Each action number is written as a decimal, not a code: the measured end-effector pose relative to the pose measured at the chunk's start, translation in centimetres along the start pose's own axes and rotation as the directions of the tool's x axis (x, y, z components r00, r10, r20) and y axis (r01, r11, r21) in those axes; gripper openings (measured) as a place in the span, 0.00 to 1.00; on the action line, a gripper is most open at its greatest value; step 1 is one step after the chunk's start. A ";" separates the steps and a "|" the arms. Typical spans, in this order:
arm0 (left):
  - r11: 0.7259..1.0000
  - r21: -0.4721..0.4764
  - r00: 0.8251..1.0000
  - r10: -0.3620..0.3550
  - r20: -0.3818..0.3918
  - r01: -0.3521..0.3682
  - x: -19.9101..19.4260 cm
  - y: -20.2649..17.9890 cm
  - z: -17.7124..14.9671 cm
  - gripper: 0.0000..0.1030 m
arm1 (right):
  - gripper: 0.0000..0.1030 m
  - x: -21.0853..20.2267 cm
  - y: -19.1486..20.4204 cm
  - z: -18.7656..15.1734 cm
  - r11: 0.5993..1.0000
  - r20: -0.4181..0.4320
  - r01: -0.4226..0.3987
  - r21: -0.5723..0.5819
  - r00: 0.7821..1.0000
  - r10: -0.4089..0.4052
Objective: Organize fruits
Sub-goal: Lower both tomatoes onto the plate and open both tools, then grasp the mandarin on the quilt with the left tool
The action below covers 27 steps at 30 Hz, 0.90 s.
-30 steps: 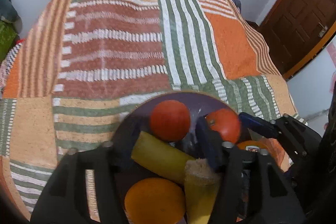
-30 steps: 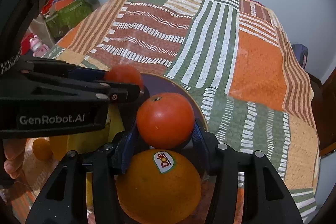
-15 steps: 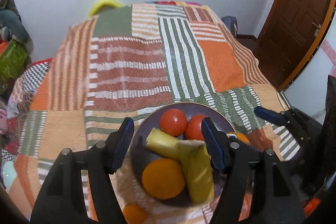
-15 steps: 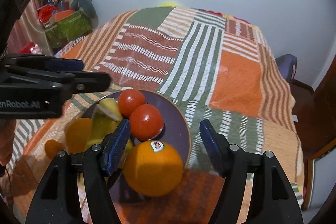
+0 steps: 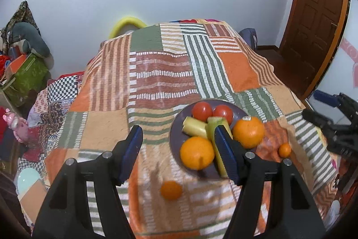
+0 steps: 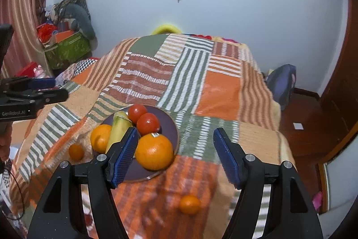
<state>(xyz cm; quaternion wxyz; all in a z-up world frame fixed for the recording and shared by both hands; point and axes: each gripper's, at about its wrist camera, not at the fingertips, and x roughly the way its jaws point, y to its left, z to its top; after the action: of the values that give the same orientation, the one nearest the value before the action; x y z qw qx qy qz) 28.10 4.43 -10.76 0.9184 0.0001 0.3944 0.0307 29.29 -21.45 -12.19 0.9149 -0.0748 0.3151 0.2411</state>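
1. Where the patchwork blanket (image 5: 156, 73) covers the bed: woven and soft, with striped and plain patches in orange, green, rust and cream; serves as the surface under everything else.
2. On the blanket's near part: one round, dark purple plate (image 6: 169, 124), shallow and smooth, with a thin pale rim.
3. On the plate, counted: two large oranges, round with dimpled skin, one with a sticker (image 6: 154, 151) at the right edge, the other (image 5: 197, 156) at the near left; two yellow-green banana pieces (image 5: 194, 125), long and cut at the ends, lying between them; two tomatoes (image 5: 202, 111), glossy red, touching each other at the far rim.
4. Off the plate, loose on the blanket: two small oranges, one (image 5: 171, 190) just before the plate's near edge, one (image 5: 284, 149) to its right.
5. Above the near end of the bed: left gripper (image 5: 179, 150), black with ribbed blue pads, jaws spread and holding nothing.
6. Beside it: right gripper (image 6: 174, 152), same build, jaws just widened, standing apart with nothing clamped between the pads.
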 end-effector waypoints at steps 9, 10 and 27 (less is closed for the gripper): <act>0.998 -0.042 0.998 -0.038 -0.056 0.036 0.0 1.0 -4.0 0.64 | 0.67 -1.2 -1.3 -3.7 0.999 -0.059 0.042 0.033 0.997 -0.040; 0.999 -0.039 0.997 -0.034 -0.072 0.031 0.4 1.0 -4.4 0.64 | 0.67 -1.2 -1.4 -4.2 0.998 -0.067 0.041 0.040 0.997 -0.038; 0.999 -0.049 0.965 -0.032 -0.261 0.020 7.7 1.2 -10.0 0.64 | 0.67 2.9 -2.1 -9.8 0.993 -0.208 0.036 0.109 0.978 -0.013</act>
<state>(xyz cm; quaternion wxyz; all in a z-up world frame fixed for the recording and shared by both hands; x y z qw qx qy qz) 26.12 5.78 -23.17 0.8583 -0.0305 0.5115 0.0274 27.02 -24.92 -21.73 0.8828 -0.0519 0.4206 0.2026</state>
